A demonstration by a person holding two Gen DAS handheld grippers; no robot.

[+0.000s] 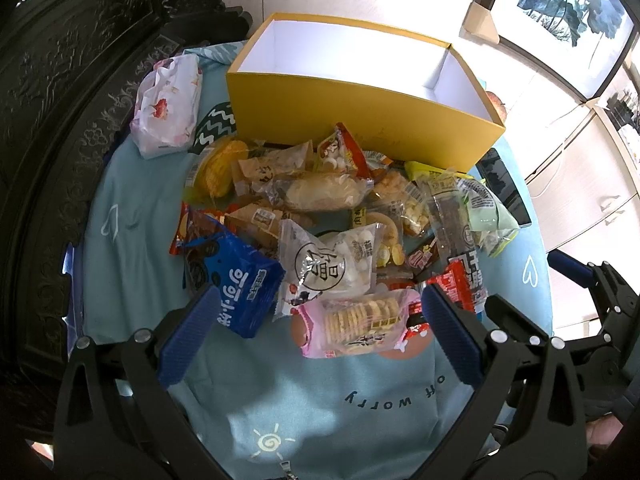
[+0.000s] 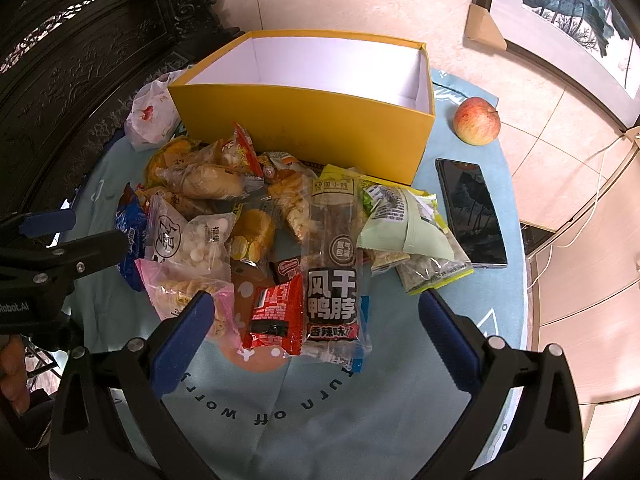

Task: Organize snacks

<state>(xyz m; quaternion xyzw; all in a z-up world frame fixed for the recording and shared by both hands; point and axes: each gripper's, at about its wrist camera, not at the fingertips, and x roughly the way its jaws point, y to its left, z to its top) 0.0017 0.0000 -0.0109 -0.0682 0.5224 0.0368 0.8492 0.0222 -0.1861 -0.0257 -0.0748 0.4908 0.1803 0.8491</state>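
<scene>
Both grippers, left (image 1: 320, 320) and right (image 2: 316, 332), hover wide open over the snack pile (image 2: 280, 232), probably choosing first picks for the seemingly empty yellow box (image 2: 320, 120) behind.

"风干鸭脖" on duck-neck packet (image 2: 332, 280)

Matt yellow cardboard box (image 2: 312, 128) with white paper lining, glossy crinkled plastic snack wrappers (image 2: 332, 276), soft matt blue cloth (image 2: 360, 408), glassy phone (image 2: 472, 212), ribbed blue tongs pads (image 2: 182, 344)
</scene>
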